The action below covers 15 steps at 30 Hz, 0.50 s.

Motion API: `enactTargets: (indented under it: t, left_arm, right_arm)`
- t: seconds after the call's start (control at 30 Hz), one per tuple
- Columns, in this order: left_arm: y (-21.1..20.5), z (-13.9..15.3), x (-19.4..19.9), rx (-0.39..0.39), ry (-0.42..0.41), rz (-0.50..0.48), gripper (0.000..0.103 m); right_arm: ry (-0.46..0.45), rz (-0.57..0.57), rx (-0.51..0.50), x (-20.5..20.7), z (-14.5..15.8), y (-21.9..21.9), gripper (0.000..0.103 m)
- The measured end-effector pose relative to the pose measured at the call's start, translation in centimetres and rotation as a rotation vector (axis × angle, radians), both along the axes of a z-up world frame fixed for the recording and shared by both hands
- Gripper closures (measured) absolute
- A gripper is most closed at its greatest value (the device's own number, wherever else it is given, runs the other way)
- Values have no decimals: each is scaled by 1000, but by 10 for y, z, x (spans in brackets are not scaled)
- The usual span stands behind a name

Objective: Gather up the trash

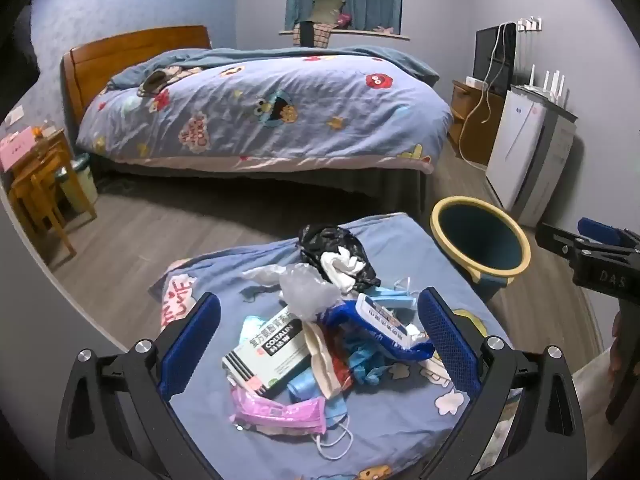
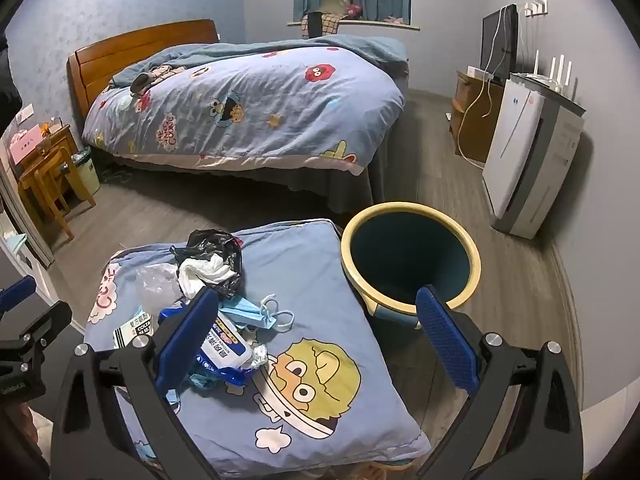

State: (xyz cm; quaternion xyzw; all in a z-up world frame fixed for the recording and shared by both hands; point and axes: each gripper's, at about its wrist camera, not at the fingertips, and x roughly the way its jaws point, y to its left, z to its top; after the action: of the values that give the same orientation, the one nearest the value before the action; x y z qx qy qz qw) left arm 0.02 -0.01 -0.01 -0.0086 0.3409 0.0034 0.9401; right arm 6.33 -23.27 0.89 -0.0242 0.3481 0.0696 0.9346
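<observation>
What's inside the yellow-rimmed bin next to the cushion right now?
The bin looks empty: only its dark blue inner wall shows, no trash. Its very bottom is in shadow, and the right gripper finger covers part of the near rim, so a small item there can't be ruled out.

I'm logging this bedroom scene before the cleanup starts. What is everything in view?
medicine box: 1, white and black, in the pile on the cushion
wipes pack: 1, blue and white, in the pile
face masks: several, blue and pink, in the pile
black bag: 1, holding white tissue, far end of the pile
clear plastic bag: 1, beside the black bag
cushion: 1, blue cartoon print, under the pile
trash bin: 1, blue with yellow rim, on the floor right of the cushion
bed: 1, wooden headboard, blue duvet
air purifier: 1, white, right wall
left gripper: open, over the pile
right gripper: open, between pile and bin
</observation>
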Motion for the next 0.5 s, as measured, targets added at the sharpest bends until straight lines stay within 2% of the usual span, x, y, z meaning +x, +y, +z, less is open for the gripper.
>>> enactTargets:
  t: [0.5]
  left_arm:
    - [-2,0,-2,3,-2,0,5]
  right_arm:
    - [30,2,9,3,-5,2,6]
